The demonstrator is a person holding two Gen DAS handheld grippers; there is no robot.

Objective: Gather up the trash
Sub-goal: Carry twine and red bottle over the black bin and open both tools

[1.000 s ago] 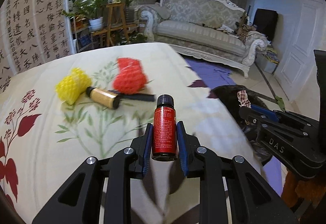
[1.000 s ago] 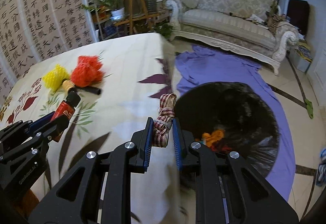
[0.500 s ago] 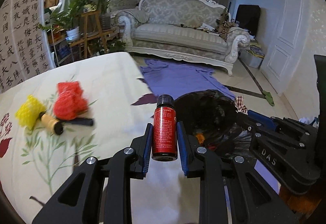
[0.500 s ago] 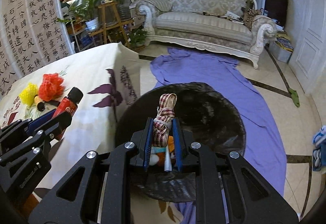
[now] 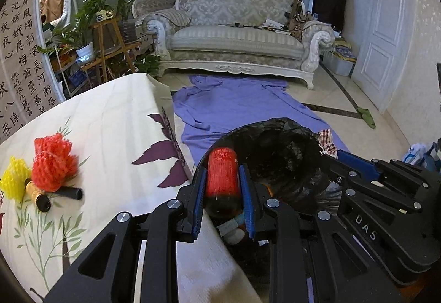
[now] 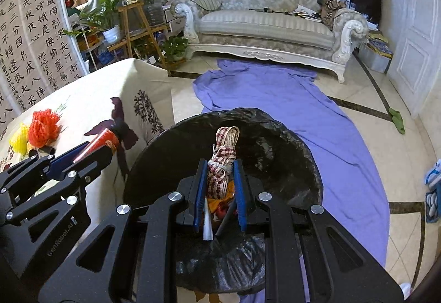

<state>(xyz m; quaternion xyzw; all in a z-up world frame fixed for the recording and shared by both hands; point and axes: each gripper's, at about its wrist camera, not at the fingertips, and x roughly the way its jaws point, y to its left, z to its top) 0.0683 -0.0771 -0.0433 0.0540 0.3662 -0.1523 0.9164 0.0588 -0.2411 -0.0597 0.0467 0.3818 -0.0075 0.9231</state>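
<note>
My left gripper [image 5: 222, 179] is shut on a small red-labelled bottle [image 5: 222, 174], held over the near rim of the bin lined with a black bag [image 5: 284, 148]. My right gripper [image 6: 219, 174] is shut on a checked ribbon bundle [image 6: 222, 158], hanging over the same bin [image 6: 275, 148], where some trash lies at the bottom. In the right wrist view the left gripper [image 6: 91, 150] and its bottle [image 6: 103, 139] show at the left. On the table lie a red foam net [image 5: 53, 162], a yellow foam net [image 5: 13, 179], a gold-wrapped bottle [image 5: 37, 192] and a black tube [image 5: 69, 192].
The table under a flower-print cloth [image 5: 110, 137] stands left of the bin. A purple cloth [image 6: 303, 110] is spread on the tiled floor beyond it, with a white sofa [image 6: 270, 24] behind. Plants on wooden stands [image 6: 132, 13] and a calligraphy screen [image 6: 30, 35] stand at the left.
Both grippers have swung right, from over the table to above the bin, still gripping the bottle and the ribbon. The nets on the table have slid to the left edge of view.
</note>
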